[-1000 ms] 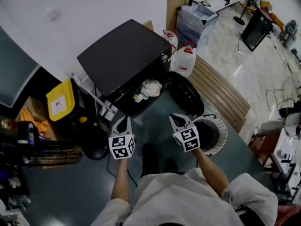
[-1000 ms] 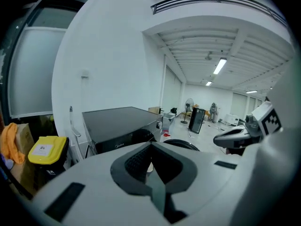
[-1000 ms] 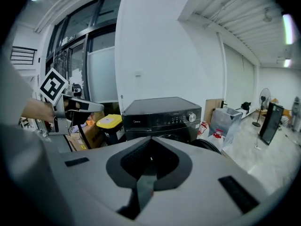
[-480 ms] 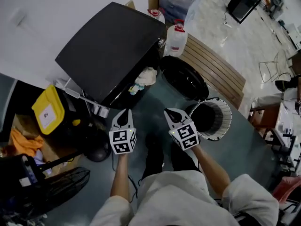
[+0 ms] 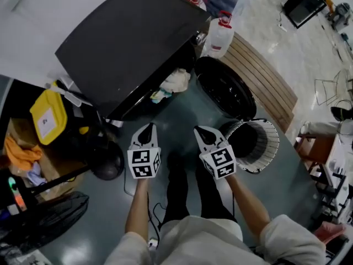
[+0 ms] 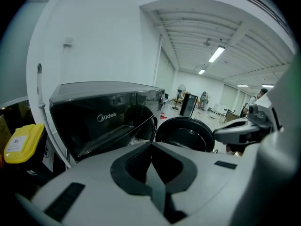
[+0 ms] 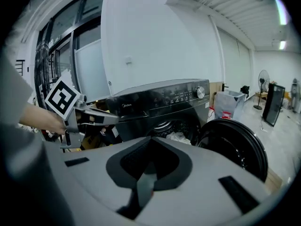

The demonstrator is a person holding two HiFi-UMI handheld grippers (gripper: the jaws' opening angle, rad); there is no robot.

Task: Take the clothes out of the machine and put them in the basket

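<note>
So right now both tools are clenched with nothing in them: the left gripper (image 5: 146, 128) and the right gripper (image 5: 202, 132) both have their jaws pressed together, hanging out in front of the washing machine (image 5: 127, 43), well short of its opening. The clothes (image 5: 175, 81) are all in the machine's drum mouth, a pale bundle with a bluish bit poking out at the front lip of the machine, so nothing's been pulled yet. The first snag I'd worry about: if the jaws don't open before going into the machine, they'll just shove the pile deeper into the drum instead of catching it. Second, the door (image 5: 225, 95) hangs open on the machine's right side, right next to the path of the right gripper, so a sloppy reach could clip its rim. Third, fabric is floppy. Pinch only a corner and the rest could drag over the machine's sill, snag there, or drop on the floor in front of the machine. And the basket (image 5: 271, 139) sits out past the machine's open door, not straight ahead of the drum, so the carry has to swing around that door. Let go too early and the clothes end up beside the basket.
</note>
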